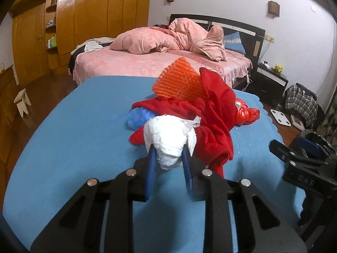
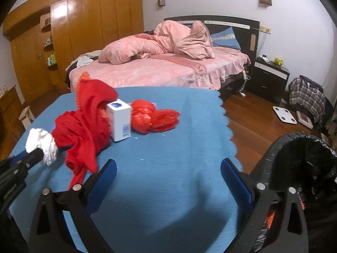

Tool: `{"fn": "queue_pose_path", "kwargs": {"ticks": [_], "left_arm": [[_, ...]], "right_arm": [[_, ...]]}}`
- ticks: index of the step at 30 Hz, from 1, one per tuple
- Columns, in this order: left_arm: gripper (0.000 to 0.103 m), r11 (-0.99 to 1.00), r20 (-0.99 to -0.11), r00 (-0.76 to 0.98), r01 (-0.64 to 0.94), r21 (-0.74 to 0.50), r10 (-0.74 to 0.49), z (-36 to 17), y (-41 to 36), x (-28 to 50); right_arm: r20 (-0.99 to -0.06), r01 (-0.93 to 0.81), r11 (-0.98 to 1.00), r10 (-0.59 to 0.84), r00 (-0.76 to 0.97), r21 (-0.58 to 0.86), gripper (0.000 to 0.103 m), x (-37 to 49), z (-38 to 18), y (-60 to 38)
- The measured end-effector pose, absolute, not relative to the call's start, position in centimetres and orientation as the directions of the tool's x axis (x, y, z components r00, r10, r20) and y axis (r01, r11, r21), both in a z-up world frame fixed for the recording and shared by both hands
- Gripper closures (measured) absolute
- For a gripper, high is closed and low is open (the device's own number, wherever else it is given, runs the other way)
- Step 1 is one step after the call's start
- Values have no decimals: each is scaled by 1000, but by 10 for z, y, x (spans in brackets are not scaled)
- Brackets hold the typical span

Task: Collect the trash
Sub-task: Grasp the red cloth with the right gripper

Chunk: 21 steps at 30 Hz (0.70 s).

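Note:
My left gripper is shut on a crumpled white plastic bag, held just above the blue tablecloth; the bag also shows in the right wrist view. Behind it lie a red cloth, an orange foam net, a blue plastic wad and a red plastic bag. A white box stands beside the red cloth. My right gripper is open and empty over the table's near right part. A black-lined trash bin stands at the right, off the table edge.
A pink bed stands behind the table. A wooden wardrobe fills the left wall. A black nightstand, a plaid bag and a white scale are on the wooden floor at right. A small stool stands at left.

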<state>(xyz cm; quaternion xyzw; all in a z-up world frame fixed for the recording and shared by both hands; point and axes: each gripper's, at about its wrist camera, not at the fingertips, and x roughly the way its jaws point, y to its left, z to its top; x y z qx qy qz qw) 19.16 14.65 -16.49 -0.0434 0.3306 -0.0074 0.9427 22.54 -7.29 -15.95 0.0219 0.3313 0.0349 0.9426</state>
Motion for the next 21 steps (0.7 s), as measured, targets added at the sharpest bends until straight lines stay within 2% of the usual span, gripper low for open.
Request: {"fn": "queue_pose_path", "kwargs": {"ticks": [7,13,16,19,21], "left_arm": [[79,991,-647,760,-127,-45,67,-173,183,189],[79,990,-674,734,-136,-20,87,-179,190,199],[79,991,-675,732,-132,-14,88,-180,188,199],[79,991,-674,734,-134,-25,83,-181,192,197],[79,991,-675,734,-132,-23,82,-182,191,196]], "right_arm": [[-616,-131,988,156,772,86,7,228,-160,-38],[-644,-179,980,191,741,85,22,237,-167,-13],[-682,-202,976,200,704,78,37,243,-174,-4],[-710,-212,974,204,675,79,57,246,-181,0],[-730,-241,966,234,642,97,87,249,-186,3]]}}
